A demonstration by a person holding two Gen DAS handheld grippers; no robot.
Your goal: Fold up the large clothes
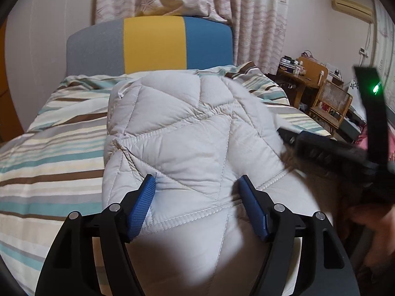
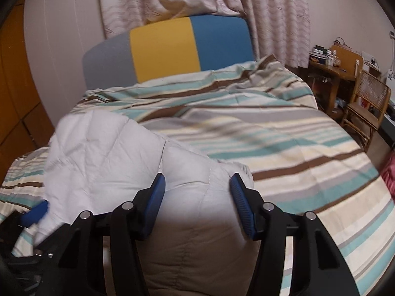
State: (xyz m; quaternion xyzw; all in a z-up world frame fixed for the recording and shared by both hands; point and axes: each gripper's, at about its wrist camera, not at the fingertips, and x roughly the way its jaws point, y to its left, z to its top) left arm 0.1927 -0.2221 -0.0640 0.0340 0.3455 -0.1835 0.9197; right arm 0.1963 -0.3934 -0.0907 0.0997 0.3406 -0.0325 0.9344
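Striped bed (image 2: 284,133); quilted jacket (image 1: 187,135) between spread jaws both sides, contact unclear, lower part cropped.

Right gripper (image 1: 328,148) motion-blurred in left view; quilted jacket (image 2: 103,148) blurred, lower part cut off by frame edge.

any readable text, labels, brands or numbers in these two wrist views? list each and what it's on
None readable in either view.
Quilted jacket: no tag or print showing.
Striped bedding and headboard: plain colours only.
Clutter on the wooden desk: may carry print, but too small and blurred to read.
Wall air conditioner: no legible marking.
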